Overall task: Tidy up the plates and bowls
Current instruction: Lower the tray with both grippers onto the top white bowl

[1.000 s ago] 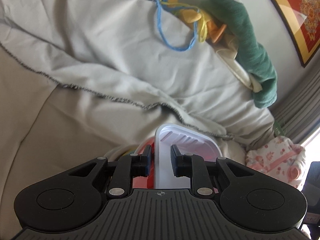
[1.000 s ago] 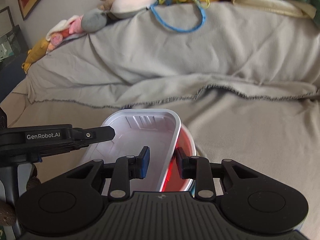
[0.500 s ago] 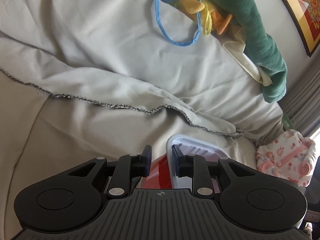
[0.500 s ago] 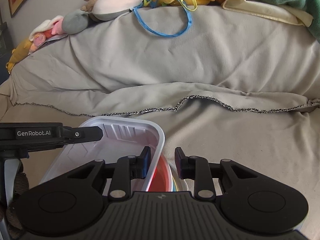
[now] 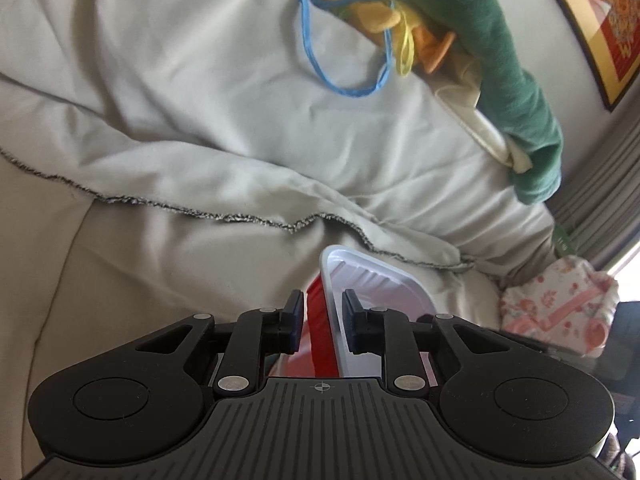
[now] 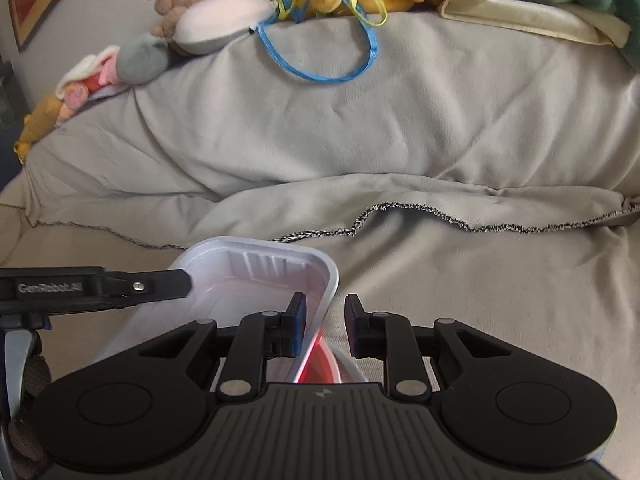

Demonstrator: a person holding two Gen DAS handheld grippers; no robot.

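A white rectangular plastic tray [image 5: 372,280] sits nested on a red bowl [image 5: 318,320], held up above a beige covered sofa. My left gripper [image 5: 322,322] is shut on the stack's left edge, with the red bowl wall and tray rim between its fingers. In the right wrist view the white tray [image 6: 256,280] shows from the other side, with the red bowl [image 6: 316,368] and a white bowl rim under it. My right gripper [image 6: 325,328] is shut on the stack's right rim. The left gripper's finger [image 6: 160,280] reaches the tray from the left.
A grey throw [image 6: 360,140] with a dark frayed hem drapes the sofa back. Plush toys [image 6: 208,28] and a blue cord [image 6: 320,76] lie along its top. A green blanket [image 5: 512,92] hangs at the right. A floral bundle [image 5: 560,304] lies by the curtain.
Both grippers have carried the tray and bowl stack upward and the views have swung a little. The grips have stayed the same.
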